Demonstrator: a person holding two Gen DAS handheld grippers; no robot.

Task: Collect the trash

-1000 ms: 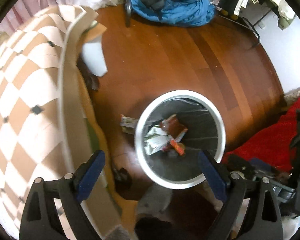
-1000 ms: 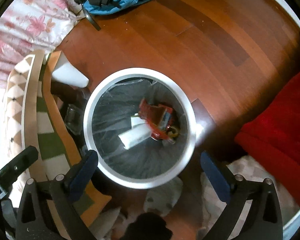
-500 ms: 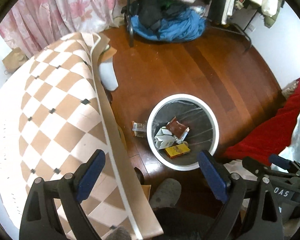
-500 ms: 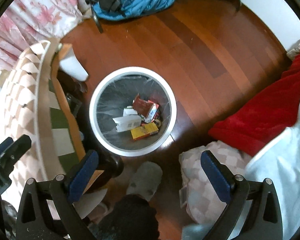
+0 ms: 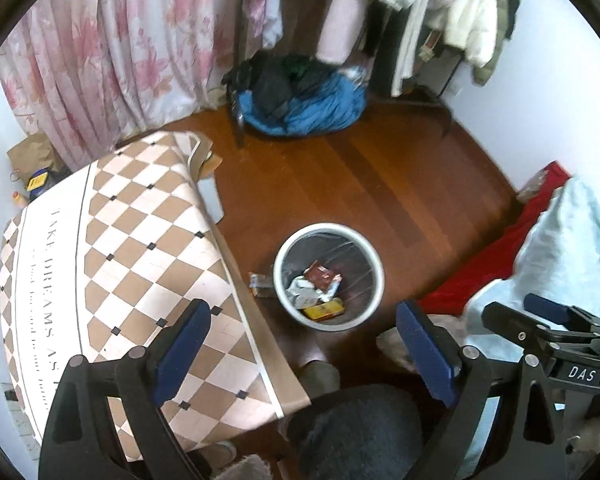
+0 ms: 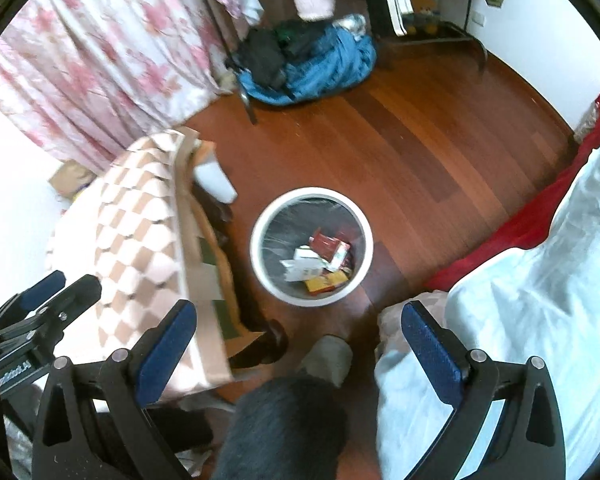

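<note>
The trash bin [image 5: 328,276] is seen in the left wrist view on the wooden floor [image 5: 360,184], just beside the checkered tabletop's [image 5: 112,260] right edge, with wrappers inside and one wrapper [image 5: 260,285] lying against its left side. Open floor is left beyond it. The left gripper [image 5: 300,344] is held with jaws wide apart, empty.

In the right wrist view, the bin [image 6: 311,246] is found between the tabletop's edge and a red blanket [image 6: 540,216]. The right gripper [image 6: 296,344] is spread wide, touching nothing.
</note>
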